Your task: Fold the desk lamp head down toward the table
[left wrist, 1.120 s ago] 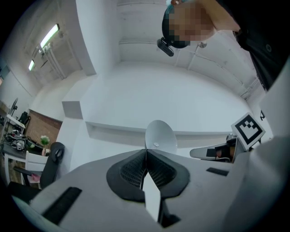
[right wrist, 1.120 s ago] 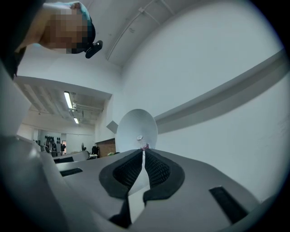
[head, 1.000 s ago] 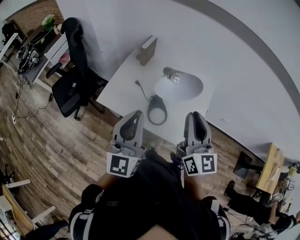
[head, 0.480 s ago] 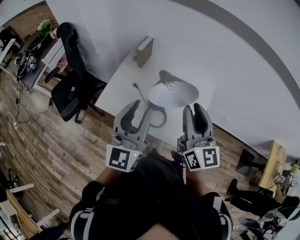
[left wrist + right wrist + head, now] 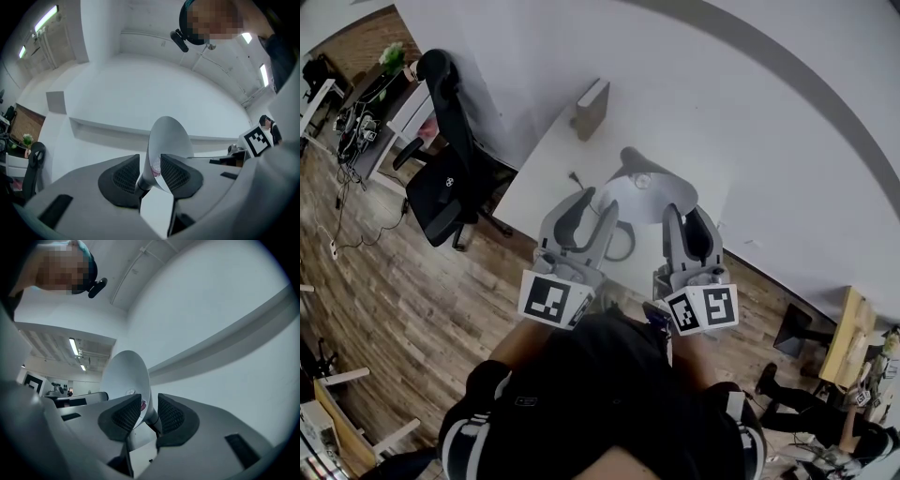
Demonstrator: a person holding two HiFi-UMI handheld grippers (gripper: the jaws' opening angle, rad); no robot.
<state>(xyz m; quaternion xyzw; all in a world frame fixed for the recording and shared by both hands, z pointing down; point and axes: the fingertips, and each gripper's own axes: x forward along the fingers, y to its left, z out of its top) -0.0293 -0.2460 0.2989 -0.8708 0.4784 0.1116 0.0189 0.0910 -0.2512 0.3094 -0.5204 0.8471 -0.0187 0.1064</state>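
Lamp (image 5: 649,192) sits on the white table (image 5: 548,159), head unfolded. Left gripper (image 5: 589,211) has just been opening and right gripper (image 5: 689,223) narrowing; both are spread, framing the lamp's neck untouched, probably lining up a grasp

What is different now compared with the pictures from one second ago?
Both grippers moved forward to the desk lamp head. The left gripper has just been opening its jaws. The right gripper opened, then closed slightly. The lamp neck now stands between each pair, not clearly gripped. The lamp head and the table stayed put.
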